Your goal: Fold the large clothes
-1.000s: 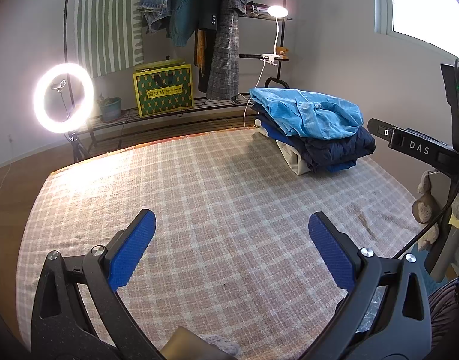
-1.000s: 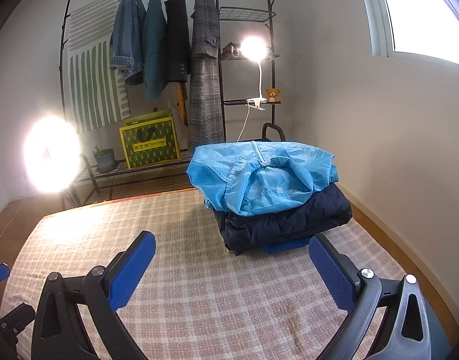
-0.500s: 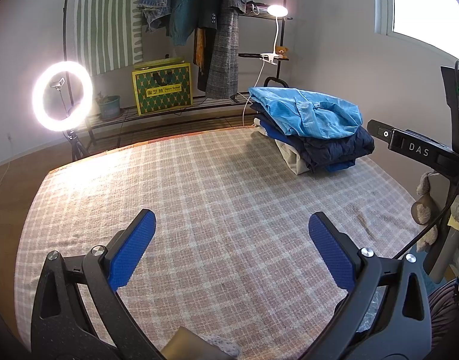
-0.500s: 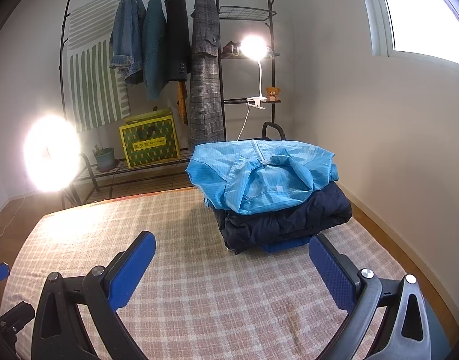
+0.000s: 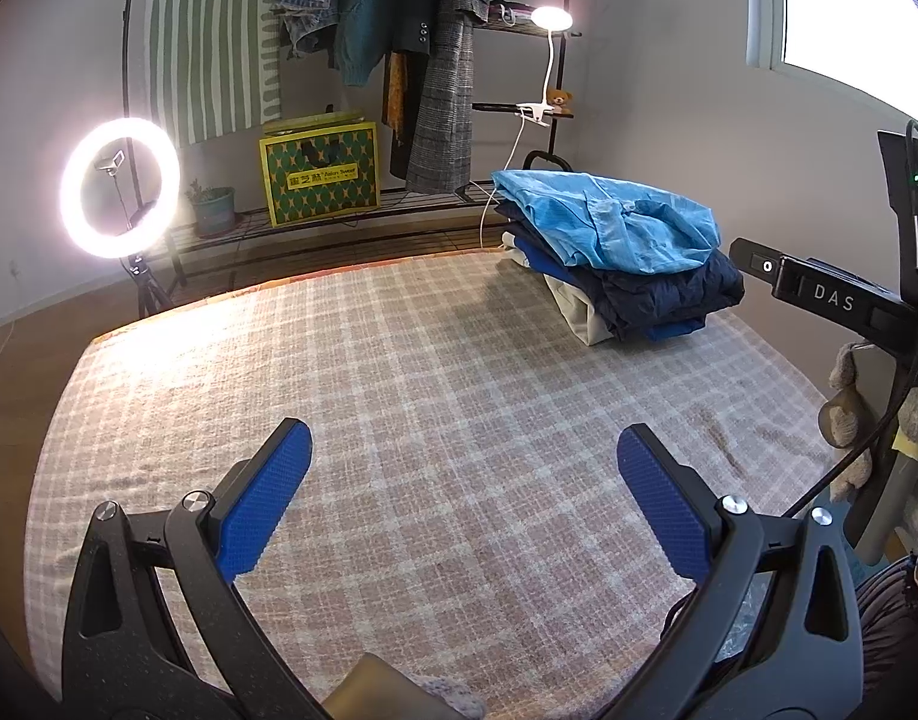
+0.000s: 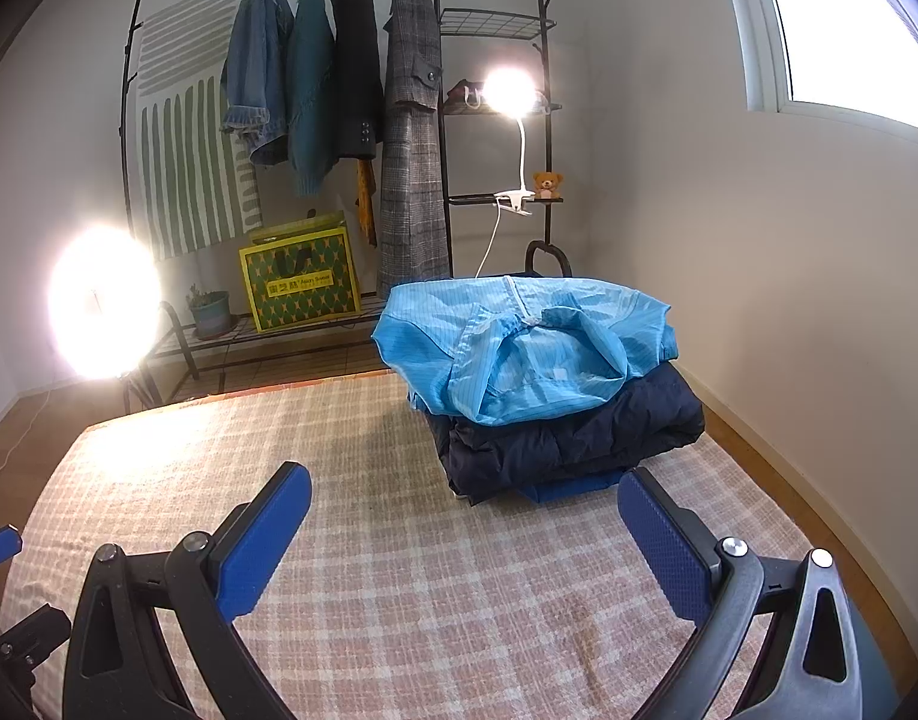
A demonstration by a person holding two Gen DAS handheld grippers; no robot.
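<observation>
A stack of folded clothes sits at the far right of the checked cloth point(image 5: 429, 420): a light blue jacket point(image 5: 609, 222) on top of a dark navy padded jacket point(image 5: 669, 294), with a blue and a beige garment under them. The right wrist view shows the same light blue jacket point(image 6: 519, 348) and navy jacket point(image 6: 567, 438) closer. My left gripper point(image 5: 465, 468) is open and empty above the cloth, well short of the stack. My right gripper point(image 6: 465, 516) is open and empty, just in front of the stack.
A clothes rack point(image 6: 351, 120) with hanging coats stands behind the cloth, with a green-yellow box point(image 6: 300, 282) and a potted plant point(image 6: 210, 312) on its low shelf. A ring light point(image 5: 120, 180) is at far left. A clip lamp point(image 6: 507, 93) shines. The wall point(image 6: 759, 270) is on the right.
The left wrist view has shifted slightly; the stack sits a little lower and nearer. The right gripper has barely moved. Both stay open.
</observation>
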